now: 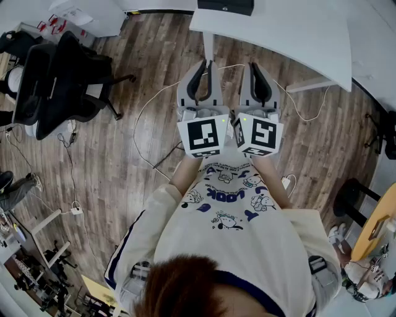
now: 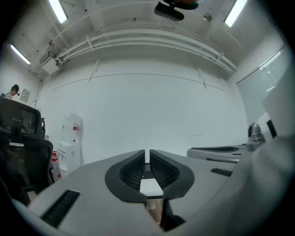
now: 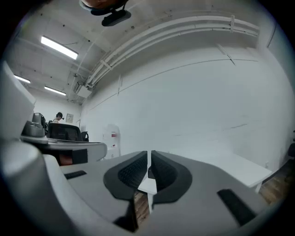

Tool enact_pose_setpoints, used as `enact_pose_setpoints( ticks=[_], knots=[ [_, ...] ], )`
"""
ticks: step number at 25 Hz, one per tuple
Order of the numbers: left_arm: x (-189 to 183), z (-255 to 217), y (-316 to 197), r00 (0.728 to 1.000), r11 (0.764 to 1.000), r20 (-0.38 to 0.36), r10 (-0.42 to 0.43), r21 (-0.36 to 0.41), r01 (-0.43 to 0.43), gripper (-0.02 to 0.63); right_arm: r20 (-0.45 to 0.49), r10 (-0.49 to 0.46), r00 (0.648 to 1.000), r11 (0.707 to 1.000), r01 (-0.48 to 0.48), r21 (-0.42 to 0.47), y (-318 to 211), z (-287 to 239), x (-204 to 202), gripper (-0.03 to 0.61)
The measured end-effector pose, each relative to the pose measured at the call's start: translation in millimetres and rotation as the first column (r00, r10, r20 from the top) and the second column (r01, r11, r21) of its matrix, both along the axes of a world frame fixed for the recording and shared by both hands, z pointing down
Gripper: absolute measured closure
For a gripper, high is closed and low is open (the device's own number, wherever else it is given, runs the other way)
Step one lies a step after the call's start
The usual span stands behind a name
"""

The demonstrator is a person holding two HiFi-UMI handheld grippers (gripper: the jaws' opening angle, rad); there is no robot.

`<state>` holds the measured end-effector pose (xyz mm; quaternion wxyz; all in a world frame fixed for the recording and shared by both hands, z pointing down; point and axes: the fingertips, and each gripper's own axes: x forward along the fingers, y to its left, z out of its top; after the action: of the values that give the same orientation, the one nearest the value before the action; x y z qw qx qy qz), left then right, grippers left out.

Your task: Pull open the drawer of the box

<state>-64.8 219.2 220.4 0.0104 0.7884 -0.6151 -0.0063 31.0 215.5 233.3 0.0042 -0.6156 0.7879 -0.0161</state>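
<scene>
Wears a cream shirt [image 1: 230, 207] printed with cartoon figures, seen from straight above in the head view. Holds two tools out in front of the body, side by side and close together, each with its marker cube [image 1: 203, 136] turned up toward the camera. Has the left tool [image 1: 206, 65] clenched on nothing: in the left gripper view, ribbed black pads [image 2: 131, 171] drawn together with only a thin slit between. Has the right tool [image 1: 253, 67] in the same state (shut, nothing gripped), with the same narrow slit in its own view. Points both tools level, out over a wood-plank floor [image 1: 124, 167] crossed by loose white cables [image 1: 145, 117]. Near the tool tips, a white bench [image 1: 297, 37] on a white leg, with a dark object [image 1: 226, 6] at its far edge. Off to the left, black office chairs [image 1: 55, 80]. Farthest off, in the gripper views, a plain white wall [image 2: 147, 101], a water dispenser [image 2: 69, 143] against it, and strip lights [image 2: 59, 10] on the ceiling. Of the box and its drawer, nothing in any view.
</scene>
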Motion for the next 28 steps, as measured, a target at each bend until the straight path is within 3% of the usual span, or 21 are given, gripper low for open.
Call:
enact_pose_setpoints(
  ticks=[28],
  knots=[
    [27, 6, -45, 0.999, 0.999, 0.03, -0.041, -0.011, 0.041, 0.572, 0.018, -0.032, 0.999, 0.999, 0.032, -0.017, -50, 14, 31, 0.533]
  ],
)
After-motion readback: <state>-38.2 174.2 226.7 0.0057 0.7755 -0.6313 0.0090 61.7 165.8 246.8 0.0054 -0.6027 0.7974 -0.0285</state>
